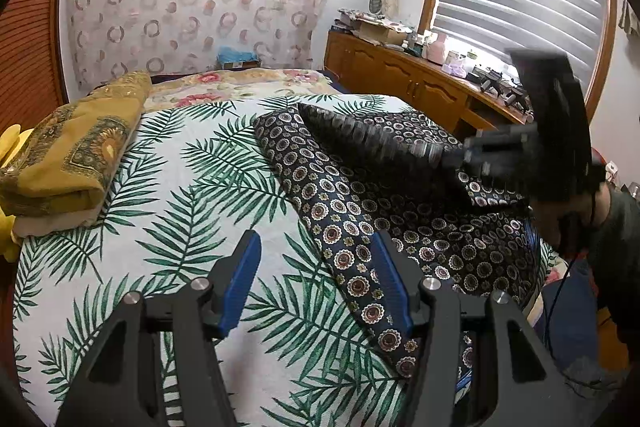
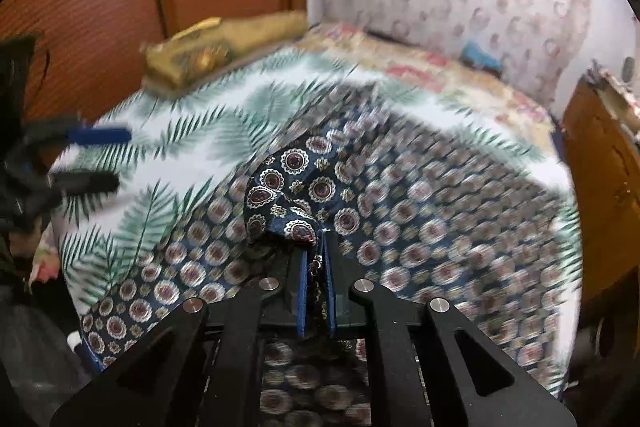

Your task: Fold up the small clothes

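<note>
**Dark medallion cloth pinched at one edge, fold only begun**

While the right gripper (image 2: 316, 259) has its blue pads clamped tight on a bunched edge of the dark medallion-print cloth (image 1: 360, 195), the left gripper (image 1: 316, 283) hangs with its jaws about half apart and nothing between them, poised over the near point of the same cloth. That cloth lies spread across the right half of the palm-leaf bedsheet (image 1: 180, 187), with one flap raised off the surface where the right gripper lifts it; the rest is flat, in a rough triangle running toward the left gripper.

Judging from how things lie, one piece looks finished: a folded mustard paisley cloth (image 1: 72, 155) sits in a neat stack at the far left edge of the bed, well apart from the work. The dark cloth appears to be at its first fold, with an edge gripped but not yet laid over. What remains, as far as can be told, is carrying that flap across, flattening it, repeating the fold, and setting the piece aside. Heavy blur in the right wrist view hides finer creases.
</note>
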Demonstrator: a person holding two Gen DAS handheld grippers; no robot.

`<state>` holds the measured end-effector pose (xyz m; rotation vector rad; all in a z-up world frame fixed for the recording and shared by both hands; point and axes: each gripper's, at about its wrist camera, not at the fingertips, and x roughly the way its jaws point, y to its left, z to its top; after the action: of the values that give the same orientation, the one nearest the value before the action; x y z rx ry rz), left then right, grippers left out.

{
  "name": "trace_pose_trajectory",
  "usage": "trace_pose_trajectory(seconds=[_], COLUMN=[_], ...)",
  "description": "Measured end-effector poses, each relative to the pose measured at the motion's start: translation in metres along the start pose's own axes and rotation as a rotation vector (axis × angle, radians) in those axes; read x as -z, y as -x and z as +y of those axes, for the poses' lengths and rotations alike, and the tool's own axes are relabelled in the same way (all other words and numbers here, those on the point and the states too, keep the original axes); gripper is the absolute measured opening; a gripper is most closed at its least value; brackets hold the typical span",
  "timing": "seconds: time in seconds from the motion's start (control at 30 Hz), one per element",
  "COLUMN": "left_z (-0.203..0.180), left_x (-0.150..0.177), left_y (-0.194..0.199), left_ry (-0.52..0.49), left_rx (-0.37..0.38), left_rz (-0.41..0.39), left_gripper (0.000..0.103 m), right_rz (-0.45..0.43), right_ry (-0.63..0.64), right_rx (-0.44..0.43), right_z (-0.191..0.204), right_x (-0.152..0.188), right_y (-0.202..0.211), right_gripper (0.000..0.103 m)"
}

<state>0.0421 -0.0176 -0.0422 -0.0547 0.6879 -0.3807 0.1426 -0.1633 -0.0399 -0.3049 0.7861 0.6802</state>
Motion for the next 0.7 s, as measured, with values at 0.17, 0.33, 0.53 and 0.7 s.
trace_pose_trajectory(seconds=[0.17, 0.33, 0.53, 0.7], left_z=[-0.002, -0.004, -0.006, -0.005], left_x=[-0.001, -0.002, -0.001, -0.001], left_y=[-0.001, -0.002, -0.005, -0.007], left_ry=[-0.008, -0.008, -0.017, -0.012], left_rx=[0.003, 0.022, 0.02, 0.021], left_rz=[0.004, 0.004, 0.013, 0.018], left_gripper=[0.056, 0.056, 0.056, 0.056], right_rz=[-0.072, -0.077, -0.056, -0.052], right_ry=[-0.049, -0.096, -0.268, -0.365], right_rx=[0.077, 0.165, 0.192, 0.133], right_z=[-0.035, -0.076, -0.131, -0.152], right_x=[-0.017, -0.032, -0.029, -0.023], right_y=[0.023, 0.022, 0.007, 0.005], right_gripper=[0.005, 0.005, 0.011, 0.04])
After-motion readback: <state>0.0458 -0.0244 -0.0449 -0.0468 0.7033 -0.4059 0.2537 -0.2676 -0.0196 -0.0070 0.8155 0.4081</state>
